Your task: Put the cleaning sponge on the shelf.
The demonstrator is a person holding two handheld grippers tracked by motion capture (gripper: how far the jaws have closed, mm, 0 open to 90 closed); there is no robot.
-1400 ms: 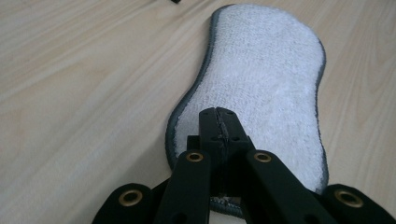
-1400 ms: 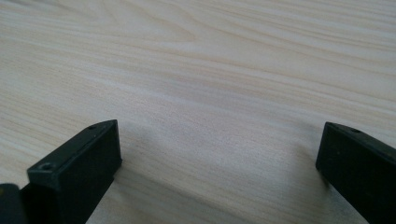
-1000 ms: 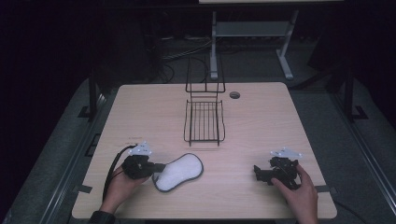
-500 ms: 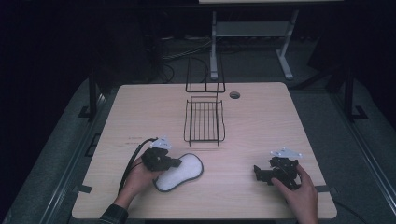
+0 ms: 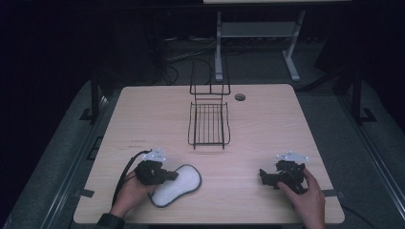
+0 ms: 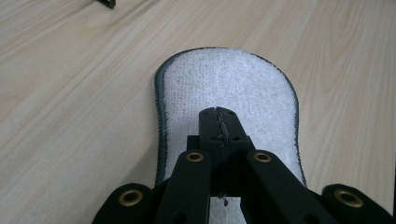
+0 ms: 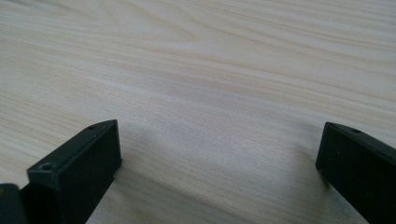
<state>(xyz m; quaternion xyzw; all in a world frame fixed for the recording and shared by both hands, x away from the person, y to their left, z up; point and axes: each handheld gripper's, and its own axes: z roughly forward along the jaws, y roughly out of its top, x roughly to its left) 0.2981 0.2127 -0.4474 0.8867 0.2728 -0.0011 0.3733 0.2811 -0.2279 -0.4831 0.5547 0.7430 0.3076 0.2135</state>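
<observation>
A white, insole-shaped pad with a dark edge (image 5: 184, 182) (image 6: 233, 79) lies flat on the wooden table (image 5: 272, 129) at the front left. My left gripper (image 5: 173, 175) (image 6: 219, 114) is shut, its joined jaws reaching over the pad's near half; I see nothing held between them. My right gripper (image 5: 262, 175) (image 7: 219, 154) rests open at the front right, its jaws wide apart over bare wood. A hand holds each gripper.
A black wire rack (image 5: 208, 121) stands at the table's middle back, its upright frame toward the far edge. A small round grommet (image 5: 239, 97) sits right of it. The left gripper's cable (image 5: 125, 171) loops off toward the table's front left.
My left gripper has moved right, from beside the pad's left end to over the pad. The right gripper has stayed put.
</observation>
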